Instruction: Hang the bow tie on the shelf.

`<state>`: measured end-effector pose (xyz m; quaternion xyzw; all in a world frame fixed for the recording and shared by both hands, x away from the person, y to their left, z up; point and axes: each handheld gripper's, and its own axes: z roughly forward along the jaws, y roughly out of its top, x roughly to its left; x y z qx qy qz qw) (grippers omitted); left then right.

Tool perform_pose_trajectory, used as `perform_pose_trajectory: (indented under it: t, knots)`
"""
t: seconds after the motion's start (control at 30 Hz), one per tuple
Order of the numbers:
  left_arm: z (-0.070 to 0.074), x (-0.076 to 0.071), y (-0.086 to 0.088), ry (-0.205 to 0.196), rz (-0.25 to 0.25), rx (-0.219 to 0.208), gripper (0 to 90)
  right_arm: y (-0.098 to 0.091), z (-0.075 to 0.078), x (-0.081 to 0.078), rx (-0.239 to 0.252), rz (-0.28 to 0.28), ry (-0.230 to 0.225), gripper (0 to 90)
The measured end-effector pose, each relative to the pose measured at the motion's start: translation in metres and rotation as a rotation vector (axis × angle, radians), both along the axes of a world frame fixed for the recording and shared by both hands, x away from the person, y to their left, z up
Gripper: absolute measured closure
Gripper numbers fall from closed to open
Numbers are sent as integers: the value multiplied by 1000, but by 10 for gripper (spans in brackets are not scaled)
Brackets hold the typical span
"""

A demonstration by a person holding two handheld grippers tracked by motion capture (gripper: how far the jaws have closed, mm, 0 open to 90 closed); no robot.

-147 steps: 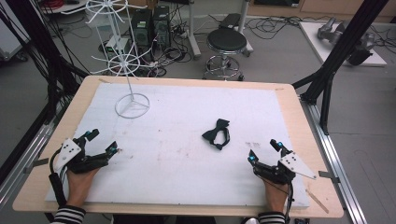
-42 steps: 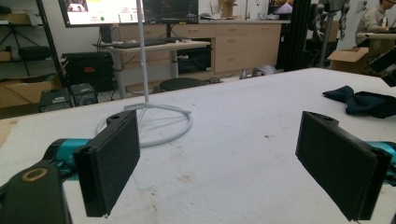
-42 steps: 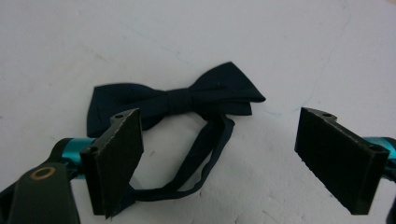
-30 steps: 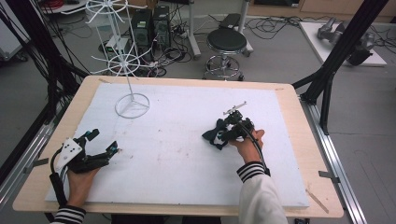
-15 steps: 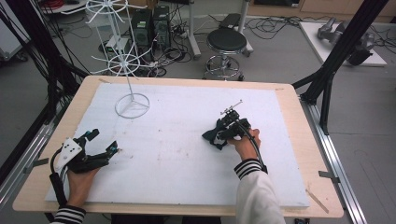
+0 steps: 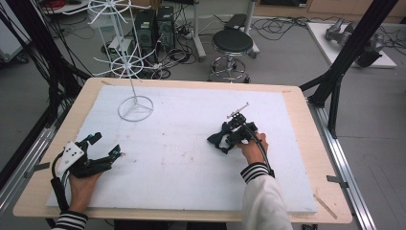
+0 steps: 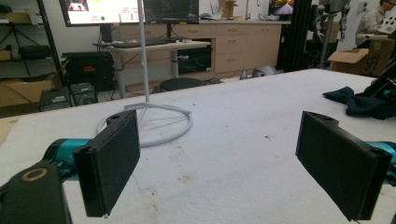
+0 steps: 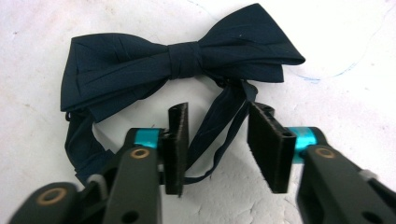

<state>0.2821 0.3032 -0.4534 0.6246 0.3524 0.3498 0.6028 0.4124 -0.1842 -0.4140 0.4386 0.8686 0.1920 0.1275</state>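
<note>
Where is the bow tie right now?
In the high view the bow tie lies on the white board's right half, its strap between the right gripper's jaws, far from the wire stand.

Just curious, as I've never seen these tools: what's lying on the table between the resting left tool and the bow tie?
Nothing: in the high view, bare white table cover stretches from the left tool to the bow tie.

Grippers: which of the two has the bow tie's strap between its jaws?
The right gripper, down over the navy bow tie, its jaws just closing around the strap. The left gripper rests open on bare white foam, apart from it.
</note>
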Motion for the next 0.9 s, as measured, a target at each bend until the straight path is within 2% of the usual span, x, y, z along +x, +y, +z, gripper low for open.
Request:
perform_pose_trajectory:
  t: [0.2, 0.23, 0.3, 0.43, 0.57, 0.9]
  knots:
    - [0, 0, 0, 0, 0, -1, 141, 0, -1, 0, -10, 1, 10, 687]
    - [0, 0, 0, 0, 0, -1, 141, -1, -1, 0, -8, 0, 12, 733]
    - [0, 0, 0, 0, 0, -1, 141, -1, -1, 0, -8, 2, 16, 752]
    - [0, 0, 0, -1, 1, -1, 141, 0, -1, 1, -16, 4, 20, 851]
    - [0, 0, 0, 0, 0, 0, 141, 3, -1, 0, -37, 8, 13, 870]
    - [0, 0, 0, -1, 1, -3, 141, 2, 1, -1, -26, 9, 3, 876]
